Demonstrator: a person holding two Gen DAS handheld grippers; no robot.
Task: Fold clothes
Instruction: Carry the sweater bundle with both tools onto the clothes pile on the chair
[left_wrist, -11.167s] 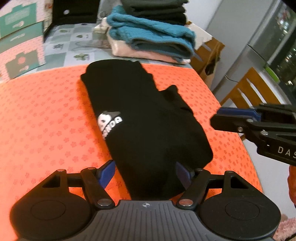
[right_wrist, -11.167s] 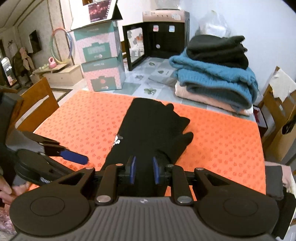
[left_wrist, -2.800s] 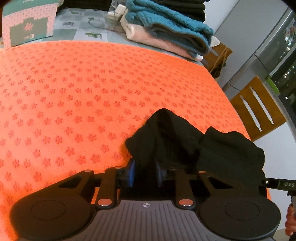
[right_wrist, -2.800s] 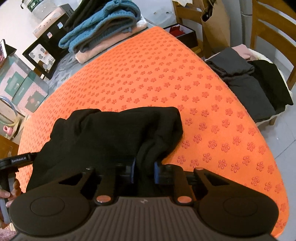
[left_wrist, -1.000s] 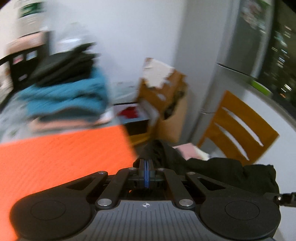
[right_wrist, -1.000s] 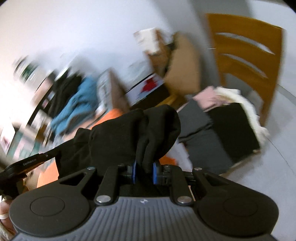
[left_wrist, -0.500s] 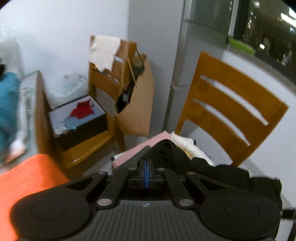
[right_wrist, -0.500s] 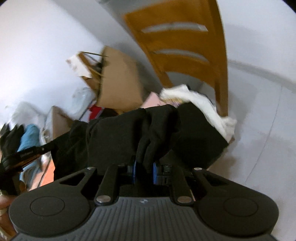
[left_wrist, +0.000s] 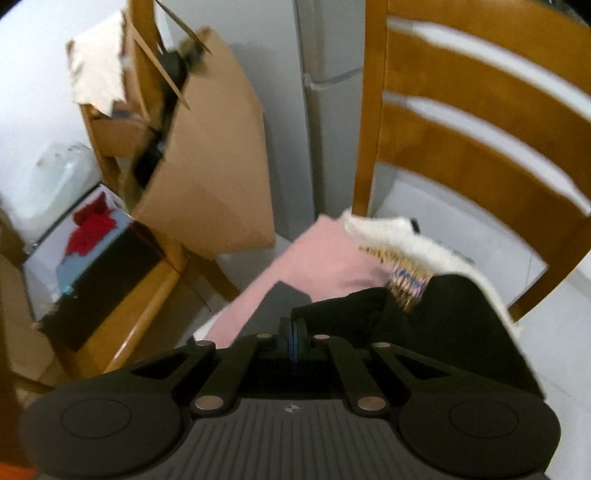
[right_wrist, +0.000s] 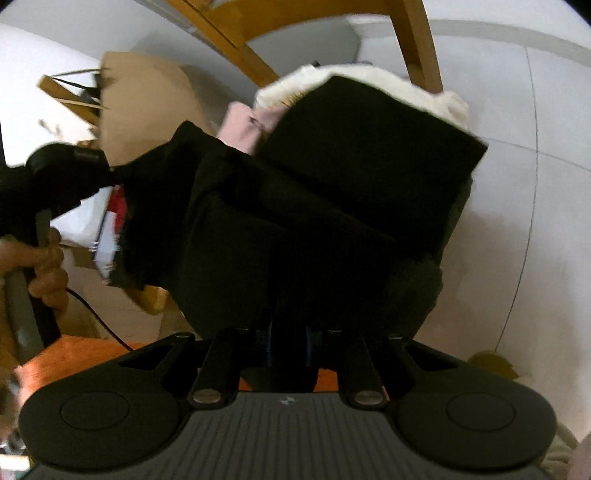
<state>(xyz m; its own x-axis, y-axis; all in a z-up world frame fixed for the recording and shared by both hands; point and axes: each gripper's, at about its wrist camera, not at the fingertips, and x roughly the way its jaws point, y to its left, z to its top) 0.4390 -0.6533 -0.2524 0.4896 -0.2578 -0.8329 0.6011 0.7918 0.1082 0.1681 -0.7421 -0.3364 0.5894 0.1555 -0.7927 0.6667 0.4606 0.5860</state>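
**Folded black garment carried over the chair pile**

- Handling, as a judgement: the black garment (right_wrist: 295, 229) is soft, limp and light. It sags and bunches between the two grips, so it will not keep its fold unless it is supported at both ends. Not fragile; the matte cloth looks unlikely to slip.
- Where to hold: the thick folded edges, one at each end, several layers at once. A pinch on a single layer would likely let the fold fall open.
- Right gripper (right_wrist: 288, 347): pads pinching a thick wad of the black cloth, jaws held slightly apart by it.
- Left gripper (left_wrist: 292, 338): pads pressed flat together; the black cloth (left_wrist: 354, 310) starts just at the tips. Whether a thin edge is caught there cannot be told from its own view.
- From the right view the garment's far end runs up to the left gripper (right_wrist: 79, 166), held by the person's hand (right_wrist: 46, 273).
- Looks: plain black, matte, creased into heavy rolls; no print showing.
- Place: in the air, just above the clothes on the wooden chair (left_wrist: 461, 122): a pink piece (left_wrist: 325, 254), a white fleecy one (right_wrist: 369, 79), a neat black block (right_wrist: 369, 147).
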